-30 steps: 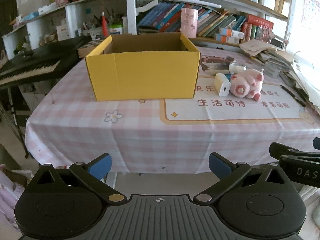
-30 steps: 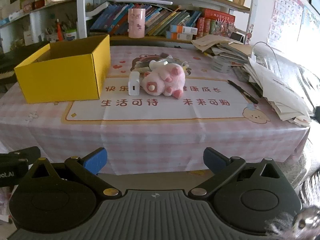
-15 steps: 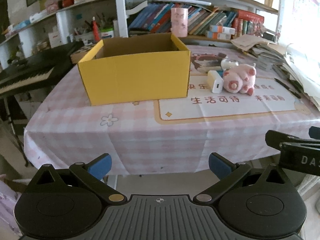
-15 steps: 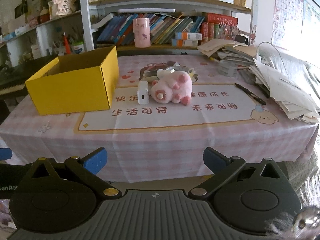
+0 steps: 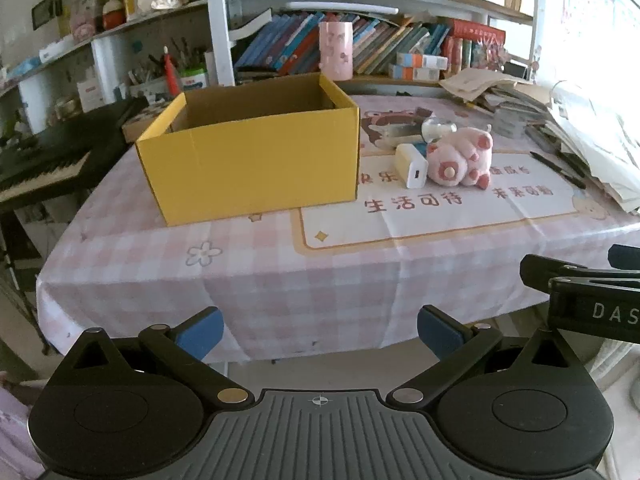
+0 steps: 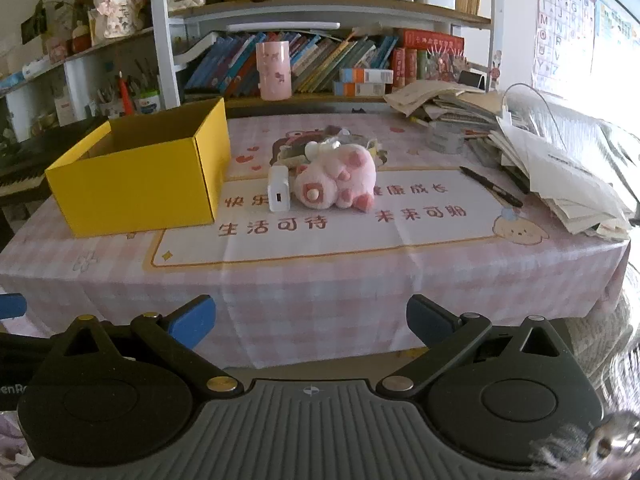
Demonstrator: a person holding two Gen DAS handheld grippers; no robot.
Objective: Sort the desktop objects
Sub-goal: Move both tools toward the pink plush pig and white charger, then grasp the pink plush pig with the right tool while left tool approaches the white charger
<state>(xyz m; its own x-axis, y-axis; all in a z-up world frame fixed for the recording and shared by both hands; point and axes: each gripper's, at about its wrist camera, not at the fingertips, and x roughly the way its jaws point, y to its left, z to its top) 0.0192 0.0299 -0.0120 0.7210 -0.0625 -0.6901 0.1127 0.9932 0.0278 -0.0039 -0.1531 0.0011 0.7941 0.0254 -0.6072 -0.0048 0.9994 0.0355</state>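
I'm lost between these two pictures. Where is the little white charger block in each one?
Left wrist view: the white charger block stands right of centre, between the yellow box and the pink plush pig.
Right wrist view: the charger sits left of centre, again against the pig.
Shared landmark: the yellow box, to the charger's left in both.

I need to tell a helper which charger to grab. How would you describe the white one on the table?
Find the yellow box on the pink tablecloth. Just right of it, a small white charger stands touching a pink plush pig; it is the only hard, blocky white thing there.
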